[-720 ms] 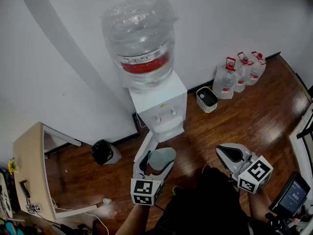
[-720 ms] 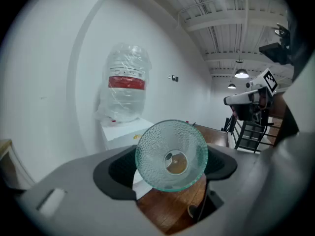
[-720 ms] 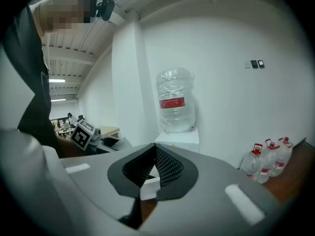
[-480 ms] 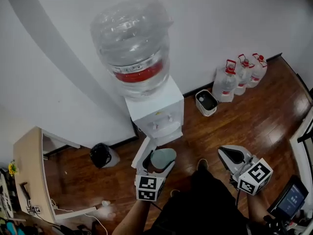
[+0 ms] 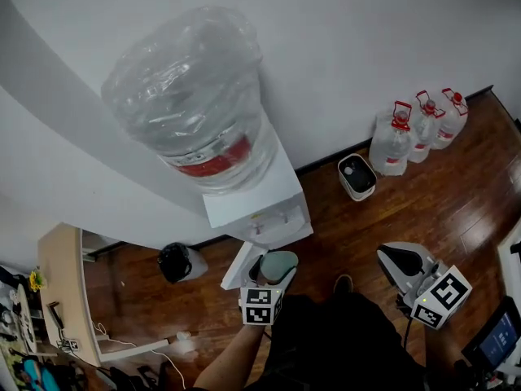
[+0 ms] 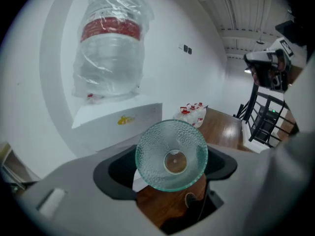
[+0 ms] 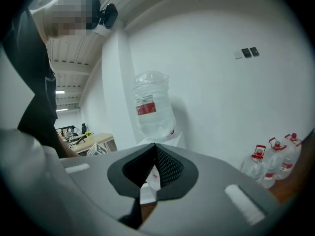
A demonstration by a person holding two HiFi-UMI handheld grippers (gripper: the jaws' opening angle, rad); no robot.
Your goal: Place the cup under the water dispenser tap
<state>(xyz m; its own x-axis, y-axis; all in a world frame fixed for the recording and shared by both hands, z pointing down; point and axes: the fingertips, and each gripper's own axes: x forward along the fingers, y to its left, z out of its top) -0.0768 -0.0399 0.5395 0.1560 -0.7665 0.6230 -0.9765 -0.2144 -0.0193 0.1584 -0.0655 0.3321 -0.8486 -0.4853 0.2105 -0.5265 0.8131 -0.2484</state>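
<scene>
Holding the cup [image 6: 172,154] just short of the dispenser [image 5: 256,206]: the approach step, by my read.
Left gripper [image 5: 264,271] has its jaws clamped on the cup's sides, in the air in front of the dispenser and below its taps [image 5: 273,222]. The cup lies along the jaws, not upright, and I can't quite tell which end faces the dispenser. Right gripper [image 5: 399,259] hangs to the dispenser's right, jaws closed on nothing. Next move calls for righting the cup and easing it in under a tap.
</scene>
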